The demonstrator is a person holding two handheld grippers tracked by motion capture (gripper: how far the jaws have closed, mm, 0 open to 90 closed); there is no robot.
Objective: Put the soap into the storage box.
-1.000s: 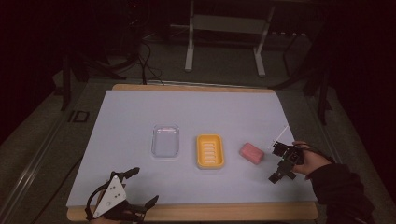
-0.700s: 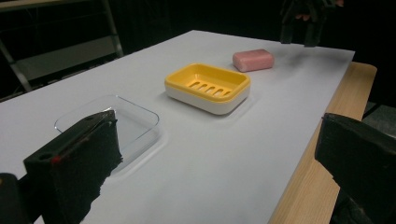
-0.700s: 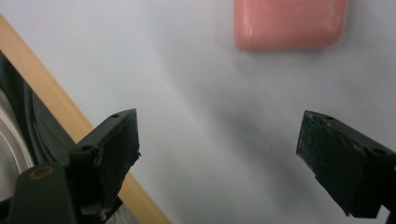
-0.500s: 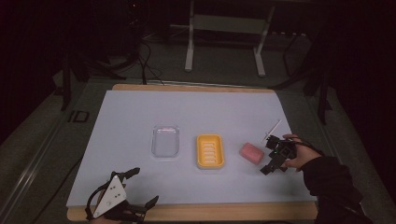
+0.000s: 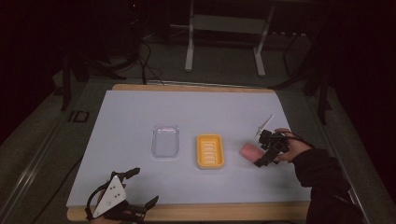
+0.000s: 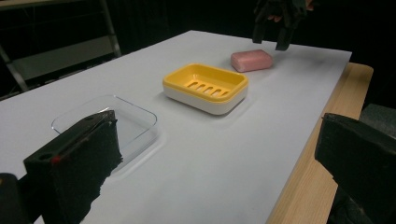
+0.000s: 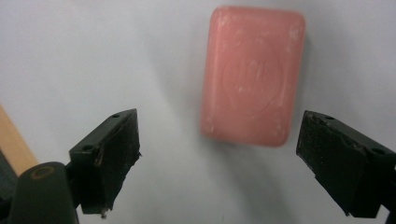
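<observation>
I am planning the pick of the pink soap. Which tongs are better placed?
Right. The right tongs hang open just beside the pink soap; the left tongs are at the table's near edge.

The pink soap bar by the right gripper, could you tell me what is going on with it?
A person's right gripper hovers over the pink soap bar, jaws open on either side, not touching it. The soap lies on the white table, right of the yellow soap dish and the clear lid. The left gripper rests open at the near edge.
</observation>
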